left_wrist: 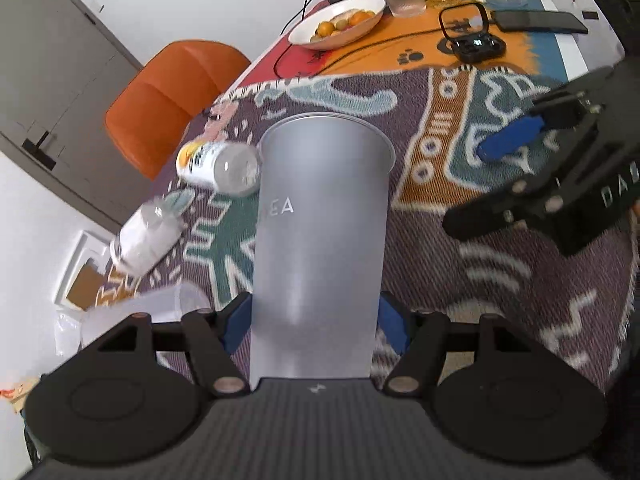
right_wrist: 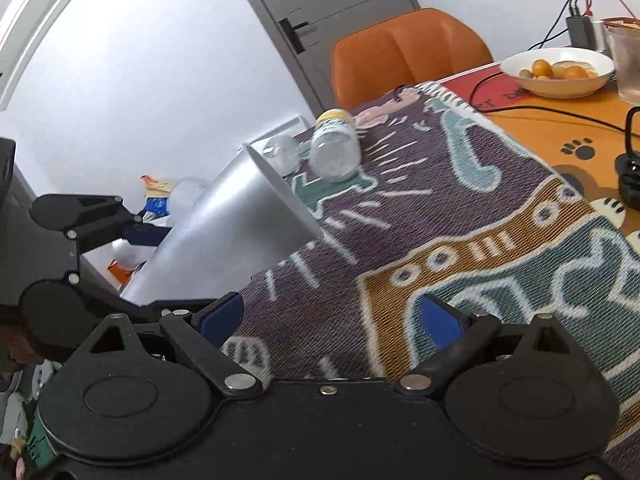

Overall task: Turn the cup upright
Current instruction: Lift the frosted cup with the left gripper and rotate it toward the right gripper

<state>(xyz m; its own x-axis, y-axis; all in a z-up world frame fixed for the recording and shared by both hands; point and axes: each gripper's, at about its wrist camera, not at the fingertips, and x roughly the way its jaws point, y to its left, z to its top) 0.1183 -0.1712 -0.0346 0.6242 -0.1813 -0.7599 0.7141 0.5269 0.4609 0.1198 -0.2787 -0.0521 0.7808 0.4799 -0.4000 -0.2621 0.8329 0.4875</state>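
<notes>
Closest to the left camera, the silver cup [left_wrist: 320,240] is held near its closed bottom end by the left gripper [left_wrist: 314,320]. Its blue pads [left_wrist: 394,320] are pressed on both sides of the cup, so the jaws are clamped on it.

From the right camera, the cup [right_wrist: 236,224] is seen lifted off the patterned cloth [right_wrist: 460,220] and tipped, with its open mouth pointed toward 2 o'clock. So the cup has been picked up and is partly turned, but it is not upright and has not been set down. What is left, it seems, is for the mouth to be swung to 12 o'clock and the bottom to be put on the cloth.

No thing is held by the right gripper [right_wrist: 332,320]; its jaws are wide apart.

A small bottle with a yellow cap [left_wrist: 218,166] is lying on its side at about 10 o'clock from the cup and could be bumped.
</notes>
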